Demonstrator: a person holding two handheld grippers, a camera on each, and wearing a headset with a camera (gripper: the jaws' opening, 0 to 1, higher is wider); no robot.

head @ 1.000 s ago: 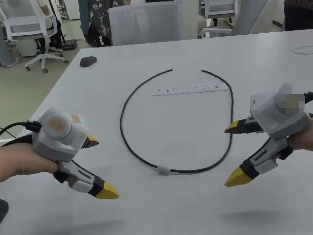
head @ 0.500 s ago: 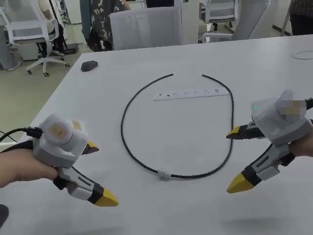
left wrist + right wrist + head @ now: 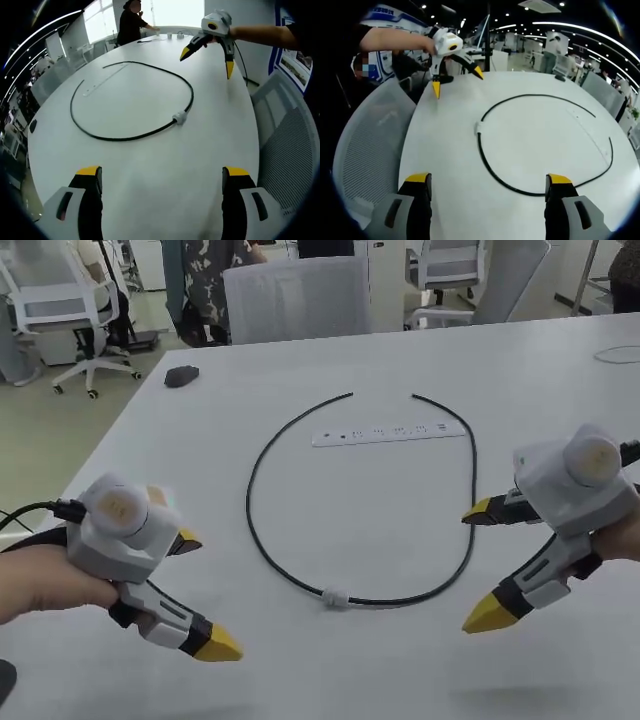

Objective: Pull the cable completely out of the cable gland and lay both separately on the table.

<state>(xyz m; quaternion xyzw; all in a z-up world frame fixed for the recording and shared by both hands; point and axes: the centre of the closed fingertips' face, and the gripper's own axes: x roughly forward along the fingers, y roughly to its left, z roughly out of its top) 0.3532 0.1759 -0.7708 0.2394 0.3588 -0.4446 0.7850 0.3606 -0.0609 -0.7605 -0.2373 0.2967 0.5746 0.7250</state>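
A black cable (image 3: pixel 262 445) lies in a wide loop on the white table (image 3: pixel 380 500), with a small white cable gland (image 3: pixel 335 597) threaded on its near part. The cable (image 3: pixel 130 136) and gland (image 3: pixel 179 118) also lie ahead in the left gripper view. In the right gripper view the cable (image 3: pixel 485 160) curves away from the gland (image 3: pixel 478 127). My left gripper (image 3: pixel 200 592) hovers open at the near left, apart from the cable. My right gripper (image 3: pixel 481 563) hovers open at the near right, with nothing between its yellow-tipped jaws.
A white power strip (image 3: pixel 388 431) lies inside the loop's far side. A dark computer mouse (image 3: pixel 181 375) sits near the far left edge. Office chairs (image 3: pixel 295 295) stand behind the table. A thin cable loop (image 3: pixel 617 354) rests at the far right.
The grippers have barely shifted. The cable and gland lie where they were; the head camera has tilted slightly.
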